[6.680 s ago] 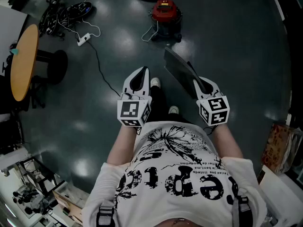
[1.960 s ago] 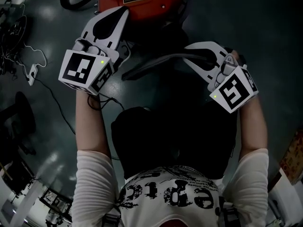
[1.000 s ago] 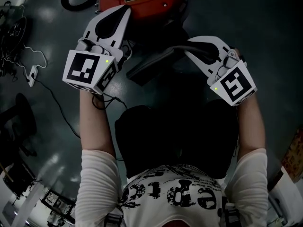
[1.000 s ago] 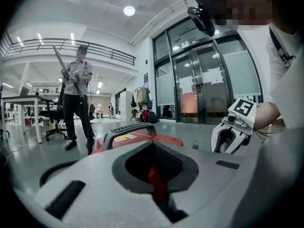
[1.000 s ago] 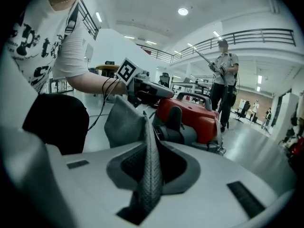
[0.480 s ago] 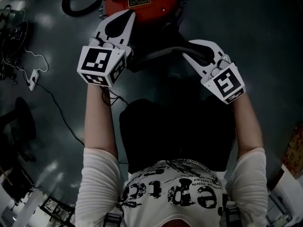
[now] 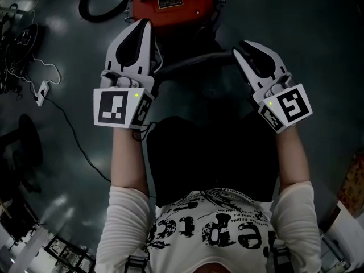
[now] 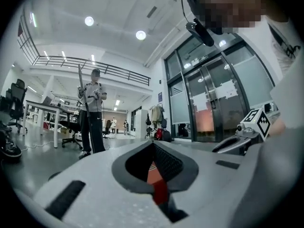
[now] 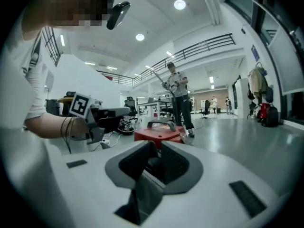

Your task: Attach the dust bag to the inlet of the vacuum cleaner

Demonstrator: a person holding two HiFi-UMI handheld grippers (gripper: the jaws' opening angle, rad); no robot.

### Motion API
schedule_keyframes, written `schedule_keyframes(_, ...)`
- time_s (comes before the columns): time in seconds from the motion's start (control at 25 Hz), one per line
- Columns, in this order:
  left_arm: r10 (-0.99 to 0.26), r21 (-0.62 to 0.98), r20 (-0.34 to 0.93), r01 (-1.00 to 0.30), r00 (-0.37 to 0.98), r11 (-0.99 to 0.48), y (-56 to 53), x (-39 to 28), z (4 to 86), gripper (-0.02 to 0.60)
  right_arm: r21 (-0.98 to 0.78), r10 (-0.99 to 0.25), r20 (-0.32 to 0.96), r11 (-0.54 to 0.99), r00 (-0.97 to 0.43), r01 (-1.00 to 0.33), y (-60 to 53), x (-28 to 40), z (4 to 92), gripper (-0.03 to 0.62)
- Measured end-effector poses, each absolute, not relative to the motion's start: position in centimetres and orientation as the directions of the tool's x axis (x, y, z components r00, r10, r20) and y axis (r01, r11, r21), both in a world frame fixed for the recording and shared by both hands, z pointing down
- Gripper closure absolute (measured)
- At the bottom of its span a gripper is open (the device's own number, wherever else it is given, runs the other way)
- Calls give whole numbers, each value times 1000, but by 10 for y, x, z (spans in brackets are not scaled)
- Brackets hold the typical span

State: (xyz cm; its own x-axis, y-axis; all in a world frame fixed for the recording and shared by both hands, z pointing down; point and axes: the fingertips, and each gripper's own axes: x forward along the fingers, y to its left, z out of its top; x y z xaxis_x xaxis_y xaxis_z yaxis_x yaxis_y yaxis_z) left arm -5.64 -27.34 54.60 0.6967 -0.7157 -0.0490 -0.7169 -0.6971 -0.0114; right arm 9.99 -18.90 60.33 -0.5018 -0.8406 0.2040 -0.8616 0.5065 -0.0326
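The red vacuum cleaner stands on the dark floor at the top of the head view, and its handle faces me in the right gripper view. The dust bag, a dark flat sheet, stretches between my two grippers just in front of the vacuum. My right gripper is shut on the bag's right edge; the grey sheet shows between its jaws. My left gripper points at the vacuum with its tips together. Only red shows through its gap. The bag's left end passes under it.
A black hose curls left of the vacuum. A power strip and its cable lie on the floor at the left, with more cables beyond. A person stands further off among desks and chairs.
The vacuum has come close under my hands. Over the last second the left gripper turned to point straight at it, and the right gripper shifted right with the bag's edge.
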Motion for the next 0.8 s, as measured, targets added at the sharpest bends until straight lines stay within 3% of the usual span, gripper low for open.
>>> schedule_keyframes(0.08, -729, 8, -38, -729, 683, -684, -266, -60, 546, 577, -30, -873, 180, 455, -453, -890, -194, 104, 597, 541)
schedule_keyframes(0.12, -734, 19, -29, -734, 678, -679, -262, -60, 544, 577, -32, -887, 170, 431, -430, -902, -195, 106, 591, 590)
schedule_keyframes(0.4, -762, 87, 39, -762, 646, -642, -231, -56, 507, 578, -114, -913, 149, 366, -380, -924, -182, 111, 531, 592)
schedule_keyframes(0.6, -752, 133, 146, -766, 642, -628, -190, -63, 410, 577, -81, -926, 153, 337, -346, -938, -157, 115, 412, 592)
schedule_keyframes(0.8, -802, 117, 141, -814, 581, -569, -156, -80, 285, 578, -58, -932, 177, 311, -317, -949, -127, 118, 285, 592)
